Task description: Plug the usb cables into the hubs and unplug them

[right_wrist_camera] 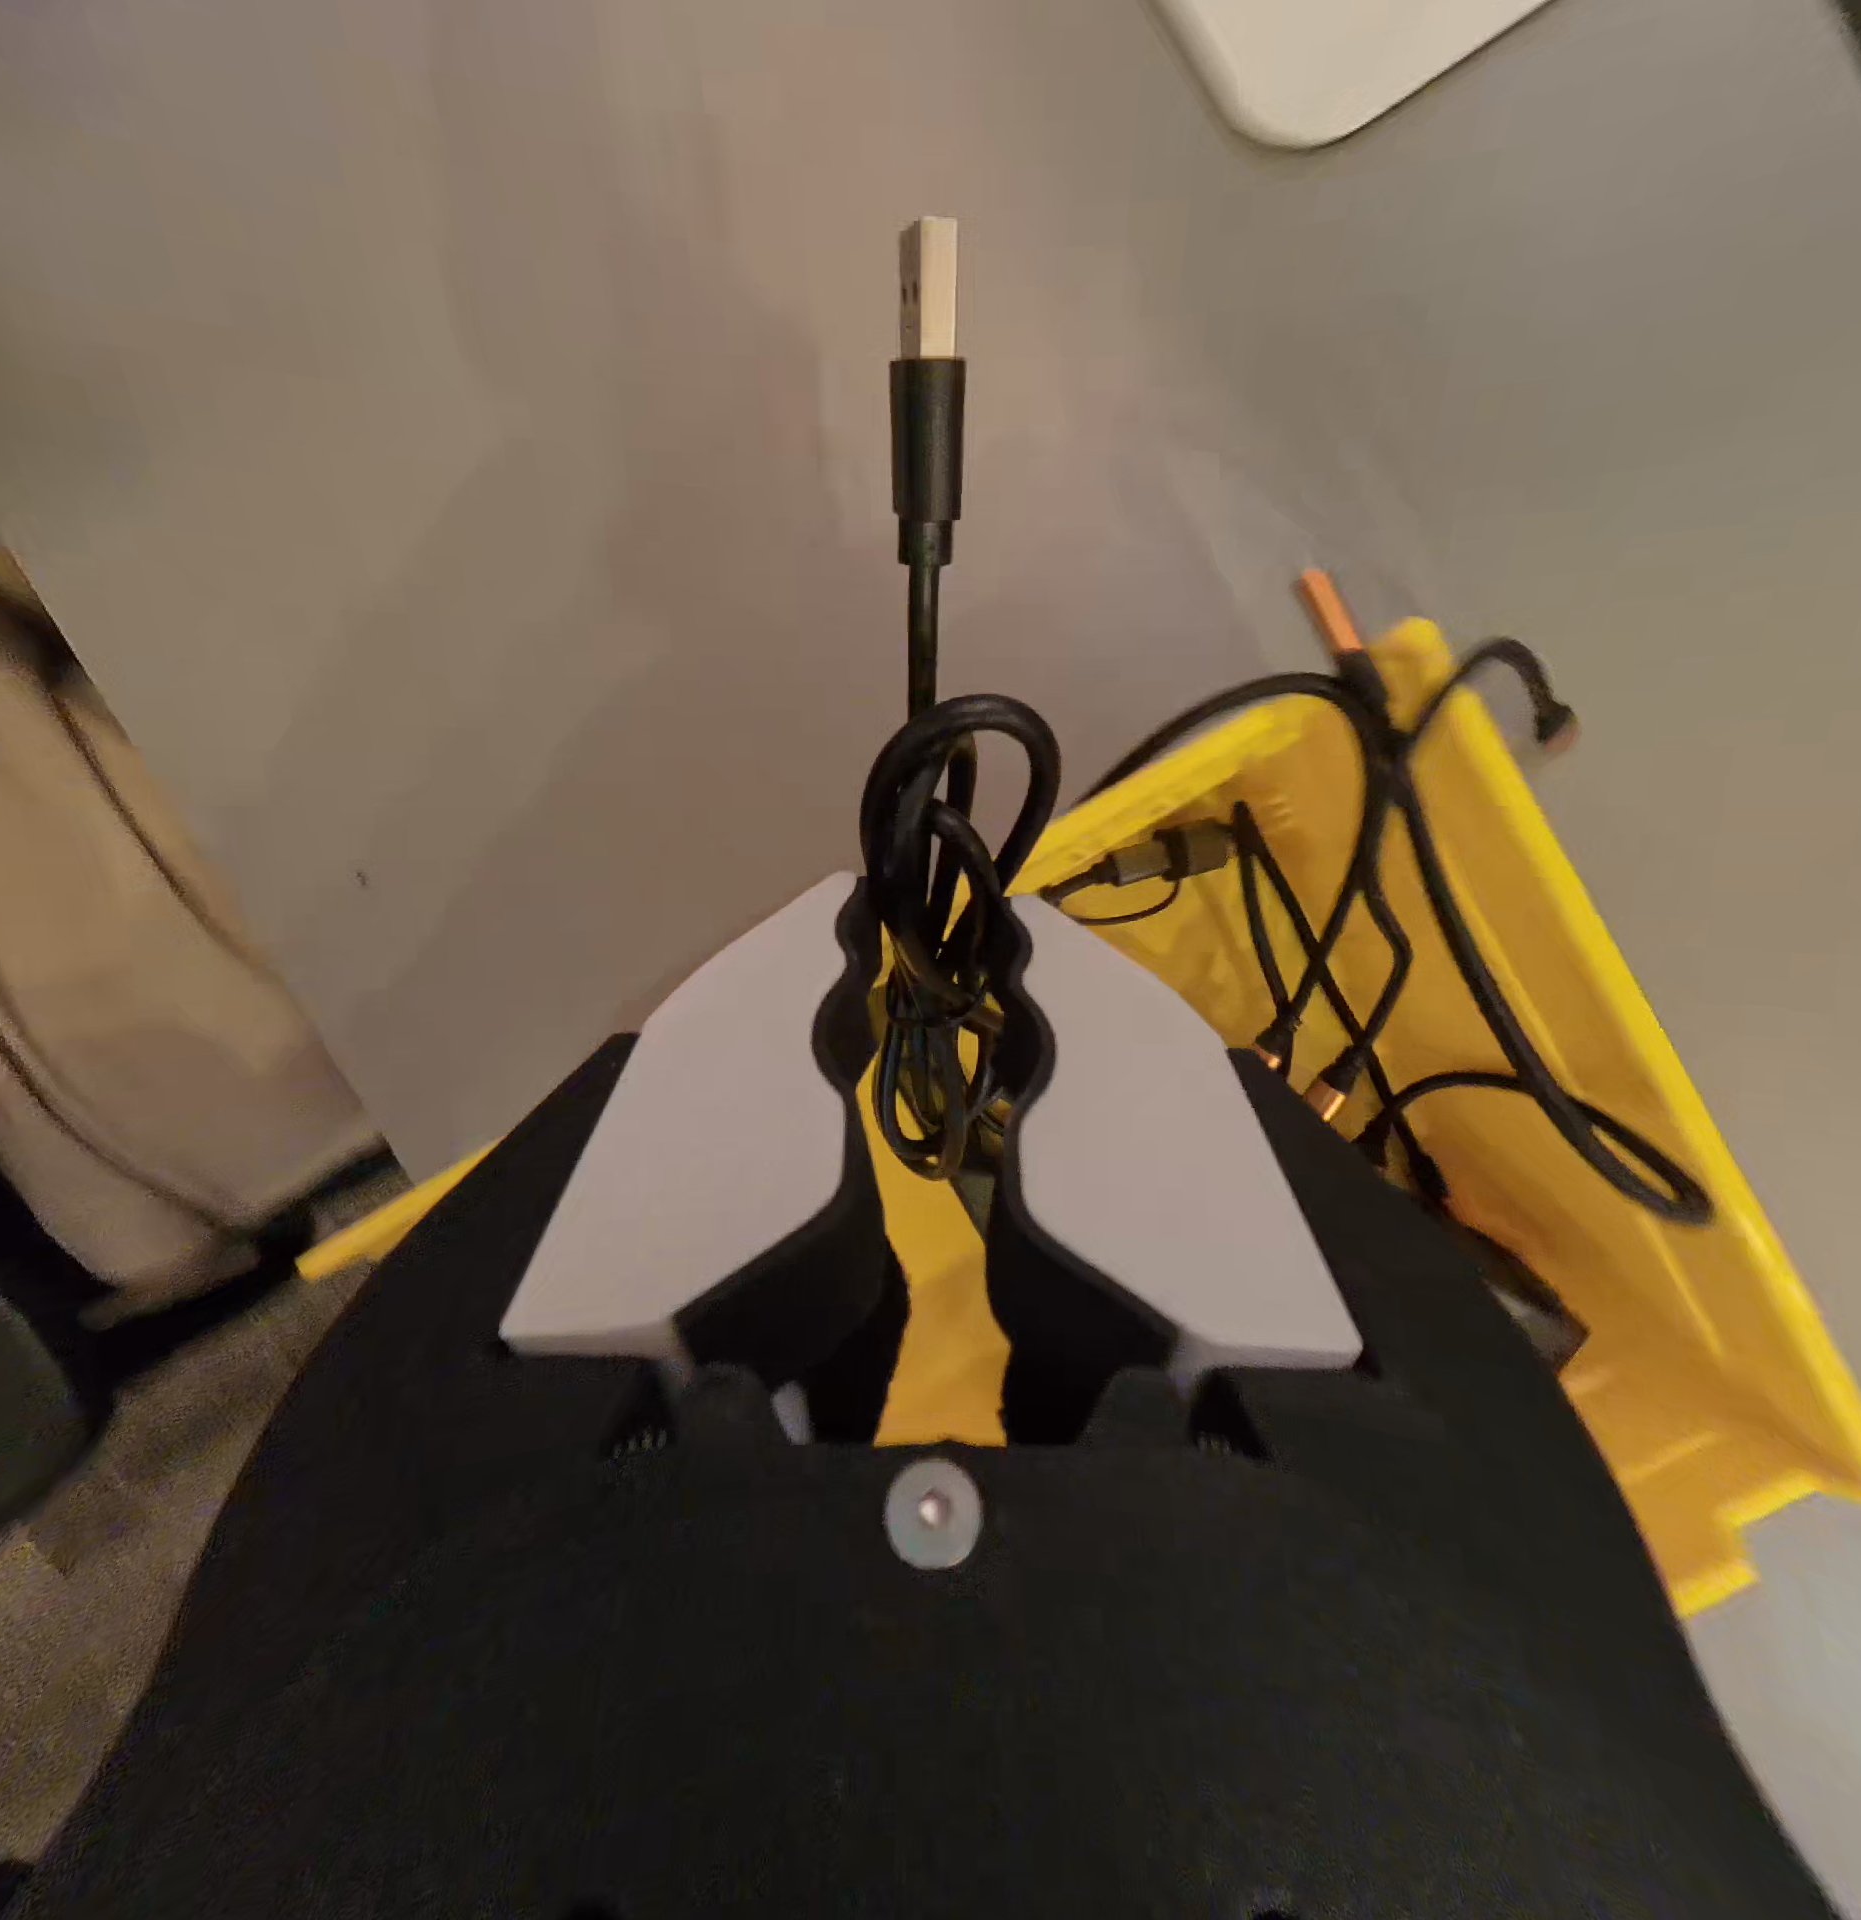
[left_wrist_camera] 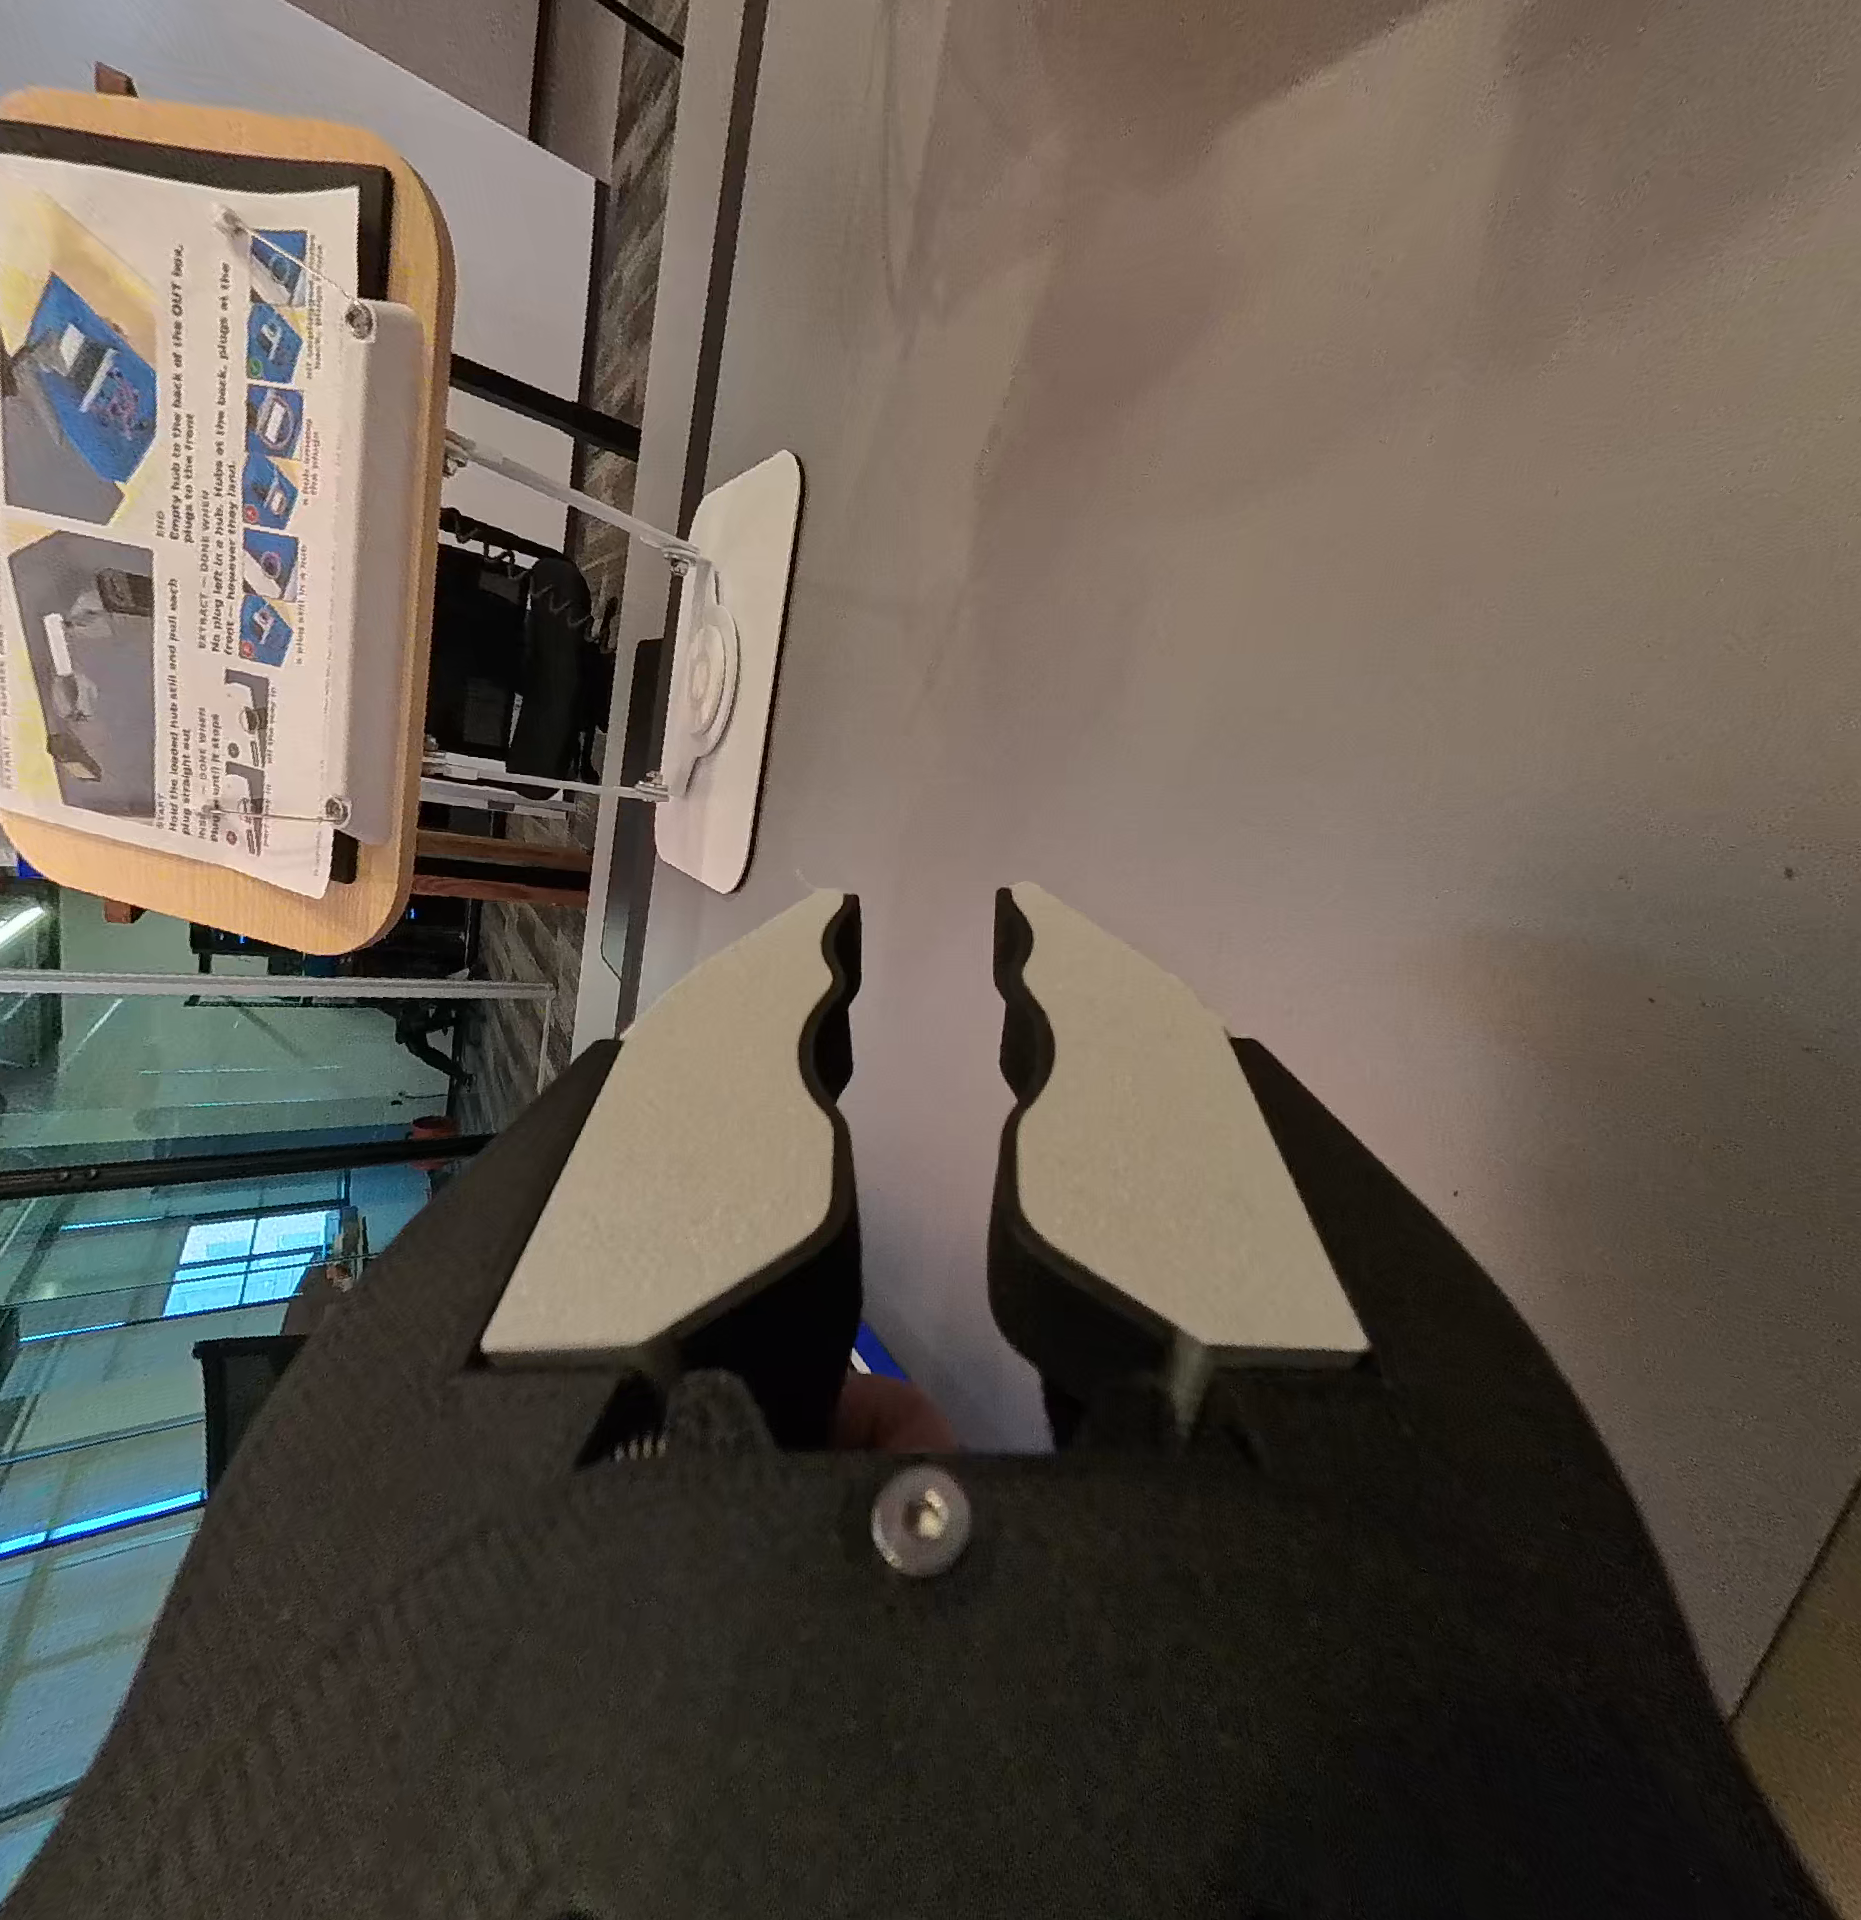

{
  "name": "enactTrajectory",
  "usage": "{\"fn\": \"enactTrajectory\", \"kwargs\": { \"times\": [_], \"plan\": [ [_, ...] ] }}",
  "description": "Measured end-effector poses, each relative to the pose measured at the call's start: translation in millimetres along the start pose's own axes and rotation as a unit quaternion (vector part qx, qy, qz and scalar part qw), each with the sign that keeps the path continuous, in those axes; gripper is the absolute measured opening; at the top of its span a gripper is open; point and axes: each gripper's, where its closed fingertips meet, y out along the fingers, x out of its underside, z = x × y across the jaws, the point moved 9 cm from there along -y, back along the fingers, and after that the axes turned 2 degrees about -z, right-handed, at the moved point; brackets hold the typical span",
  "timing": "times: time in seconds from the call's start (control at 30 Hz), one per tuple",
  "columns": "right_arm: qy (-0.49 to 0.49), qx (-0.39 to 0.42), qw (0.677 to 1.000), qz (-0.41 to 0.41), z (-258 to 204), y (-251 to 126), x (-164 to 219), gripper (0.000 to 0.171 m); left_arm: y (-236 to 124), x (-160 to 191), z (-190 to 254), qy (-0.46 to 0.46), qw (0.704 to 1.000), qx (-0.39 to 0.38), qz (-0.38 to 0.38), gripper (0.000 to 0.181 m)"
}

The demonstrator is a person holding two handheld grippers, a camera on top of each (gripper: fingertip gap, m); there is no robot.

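One USB cable [right_wrist_camera: 931, 831] bunched betw. R jaws.

Left gripper [left_wrist_camera: 926, 914] fingers parted and empty; right gripper [right_wrist_camera: 931, 914] fingers apparently clamped.

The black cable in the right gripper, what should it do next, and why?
Probably carry the black cable away from the yellow bin toward a hub; none shows in either view. The right gripper already clamps its coiled part, plug pointing forward. The left gripper is open and empty.
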Motion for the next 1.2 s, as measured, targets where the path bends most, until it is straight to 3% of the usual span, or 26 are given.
{"fn": "enactTrajectory", "kwargs": {
  "times": [0.13, 0.63, 0.7, 0.9, 0.97, 1.1, 1.2],
  "plan": [
    [0.131, 0.021, 0.99, 0.036, 38, -2, 24, 0.019, 1, 0, 0, 0.0, 1.0, 0.003, 0.001, 0.025],
    [0.123, 0.096, 0.965, -0.213, 64, 88, 32, 0.018, 2, -1, 5, 0.007, 1.0, 0.009, 0.0, 0.025],
    [0.122, 0.1, 0.962, -0.221, 65, 85, 30, 0.02, 1, -1, 5, 0.008, 1.0, 0.008, 0.0, 0.025],
    [0.067, 0.116, 0.965, -0.224, 52, 47, 16, 0.053, 3, 0, 5, 0.007, 1.0, 0.012, -0.002, 0.025],
    [0.051, 0.108, 0.971, -0.206, 43, 26, 7, 0.049, 3, 0, 5, 0.007, 1.0, 0.011, -0.002, 0.025],
    [0.04, 0.125, 0.988, -0.077, 48, -5, -35, 0.049, 4, -1, 5, 0.006, 1.0, 0.012, -0.002, 0.025],
    [0.057, 0.129, 0.983, -0.118, 70, 14, -48, 0.051, 4, -1, 6, 0.009, 1.0, 0.012, -0.003, 0.025]
  ]
}}
